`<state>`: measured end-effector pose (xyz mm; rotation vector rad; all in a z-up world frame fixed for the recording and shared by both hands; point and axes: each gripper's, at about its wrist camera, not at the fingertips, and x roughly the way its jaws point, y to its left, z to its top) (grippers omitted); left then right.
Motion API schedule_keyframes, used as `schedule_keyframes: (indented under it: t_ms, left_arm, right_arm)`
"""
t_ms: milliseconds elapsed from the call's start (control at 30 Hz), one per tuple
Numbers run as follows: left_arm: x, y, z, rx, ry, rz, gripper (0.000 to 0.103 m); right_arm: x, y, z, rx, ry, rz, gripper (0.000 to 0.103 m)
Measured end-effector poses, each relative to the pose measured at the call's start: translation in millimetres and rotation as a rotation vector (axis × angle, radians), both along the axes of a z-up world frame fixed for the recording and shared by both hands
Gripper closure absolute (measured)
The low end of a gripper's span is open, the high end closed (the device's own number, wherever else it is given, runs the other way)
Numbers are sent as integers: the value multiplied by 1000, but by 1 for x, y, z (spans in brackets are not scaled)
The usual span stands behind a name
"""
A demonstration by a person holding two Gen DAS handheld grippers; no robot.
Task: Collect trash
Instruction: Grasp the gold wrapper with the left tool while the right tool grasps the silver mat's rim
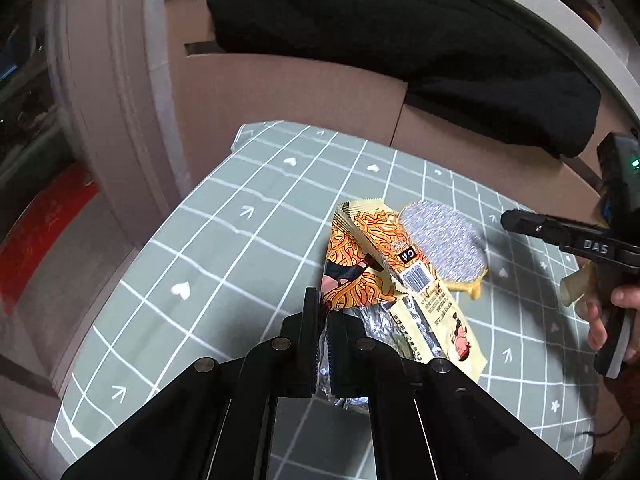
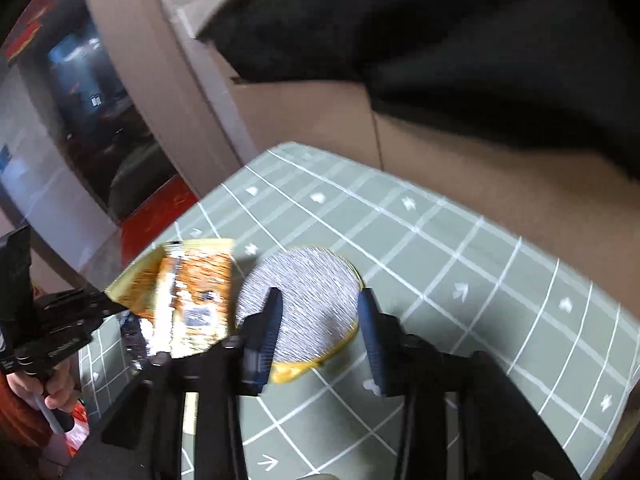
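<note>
1. Pinching the noodle wrapper point(image 1: 372, 264) with my left gripper point(image 1: 325, 344): jaws pressed together on its crumpled silver end, right at the fingertips.
2. The rest of the wrapper fans out ahead of the left gripper, orange-and-yellow print up, barcode visible, over the green grid tablecloth point(image 1: 224, 240).
3. From the right wrist view the wrapper point(image 2: 188, 296) looks lifted off the cloth, left of my right gripper point(image 2: 320, 332); frame is blurred there, so I can't confirm full clearance.
4. Right gripper jaws are spread, nothing between the pads.
5. The foil lid point(image 2: 300, 304), a round silver disc with a yellow rim and tab, lies flat on the cloth just ahead of and under the right fingertips, framed between the two fingers. Can't tell whether either pad touches it.
6. In the left wrist view the foil lid point(image 1: 444, 244) sits ahead and right of the left gripper, its edge touching or overlapping the wrapper.
7. The right gripper point(image 1: 560, 232) comes in from the right edge of that view, a hand point(image 1: 612, 316) on its grip.
8. Beyond both grippers: a cardboard box point(image 1: 280, 92) with a black cloth point(image 1: 400, 36) draped over it.
</note>
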<state>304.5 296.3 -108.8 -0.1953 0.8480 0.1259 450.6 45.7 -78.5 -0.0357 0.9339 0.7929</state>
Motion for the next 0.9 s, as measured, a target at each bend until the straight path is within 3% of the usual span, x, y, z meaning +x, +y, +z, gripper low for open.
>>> schedule_keyframes:
  t_ms: [267,433,467,533,567,600,900]
  left_arm:
    - [3,6,-15,-33,34,12,100]
    - [0,11,-18,-48,41,27,100]
    - [0,12,-18,-51,39,31,100]
    - [-2,13,-17,-61,35,41,100]
    - [-3,14,-17,-66,33,45,100]
    - [-6,13,-16,-70,29,50,100]
    - [-29,7,5,-85,-25,62,100]
  right_arm:
    - [17,16,-43,-60,70,-35,62]
    - [11,29,-48,-77,24,-12,57]
    - [8,32,-48,-93,10,5,70]
    - [3,38,-44,-130,-19,12,77]
    - [-2,40,-40,-157,-54,16,88]
    - [-6,41,-34,-166,-80,27,91]
    - [-31,19,21,-130,-179,56,94]
